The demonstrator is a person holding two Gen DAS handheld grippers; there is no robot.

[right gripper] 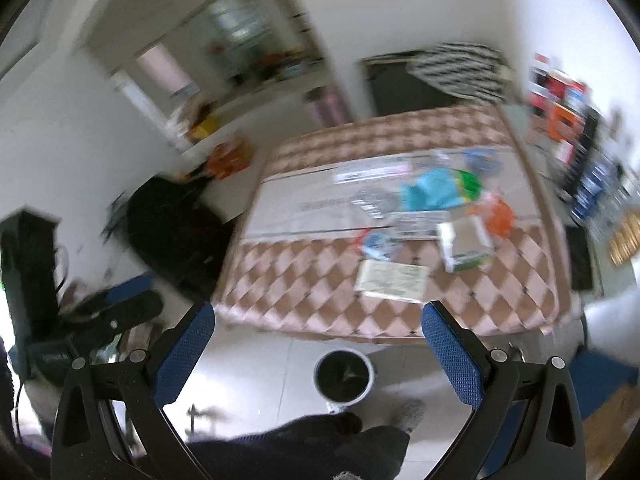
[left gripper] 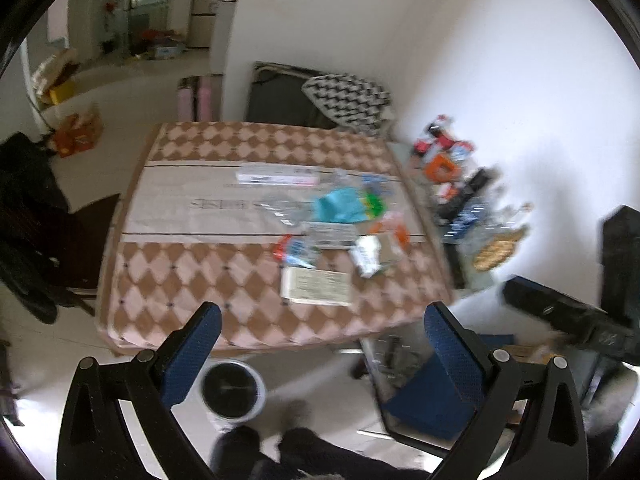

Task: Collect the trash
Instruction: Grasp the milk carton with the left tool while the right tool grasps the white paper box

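A pile of trash lies on a table with a brown and pink diamond cloth (left gripper: 200, 280) (right gripper: 312, 280): a blue-green wrapper (left gripper: 336, 206) (right gripper: 430, 192), a flat printed packet (left gripper: 316, 286) (right gripper: 392, 276), a white crumpled carton (left gripper: 366, 254) (right gripper: 466, 246), clear plastic bags and orange scraps. A white bin with a black liner (left gripper: 232, 390) (right gripper: 344, 376) stands on the floor below the table's near edge. My left gripper (left gripper: 324, 320) is open and empty, held above the floor before the table. My right gripper (right gripper: 320, 320) is open and empty too. Both views are blurred.
A black bag (right gripper: 176, 224) lies on the floor left of the table. A blue chair (left gripper: 432, 396) and a glass side table with boxes (left gripper: 460, 184) stand to the right. A dark chair with a zigzag cushion (left gripper: 348, 100) is behind the table. The person's legs show below.
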